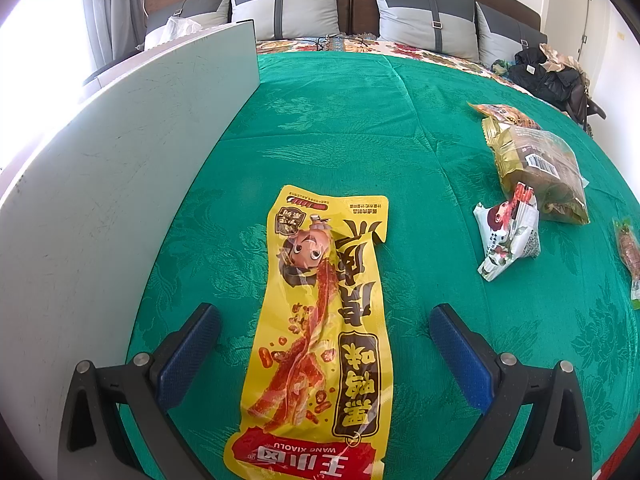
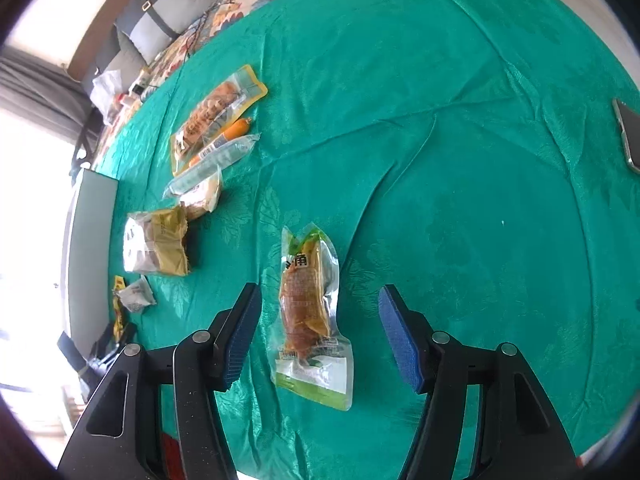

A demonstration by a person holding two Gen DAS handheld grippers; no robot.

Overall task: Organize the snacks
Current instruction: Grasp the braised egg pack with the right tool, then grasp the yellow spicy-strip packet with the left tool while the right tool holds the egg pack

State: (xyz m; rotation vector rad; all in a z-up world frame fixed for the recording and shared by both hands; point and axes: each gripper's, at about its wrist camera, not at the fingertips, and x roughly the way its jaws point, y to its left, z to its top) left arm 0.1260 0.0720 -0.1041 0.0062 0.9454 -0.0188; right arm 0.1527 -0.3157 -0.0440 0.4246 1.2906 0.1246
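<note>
Yellow snack pack [image 1: 320, 328] reads "WANG XIAOLU" beneath Chinese characters

Bright daylight comes in from the window [image 1: 36, 40] at the upper left, so white there that nothing shows. Both pictures bend round at the edges, with dark corners. The green bedspread [image 2: 460, 160] shines softly. Shadows are faint.

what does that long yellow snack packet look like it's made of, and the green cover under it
Yellow snack packet: apparently glossy printed plastic film; it catches glare and wrinkles. Green cover: seemingly woven fabric with a slight sheen, showing a raised floral pattern and soft creases.
</note>
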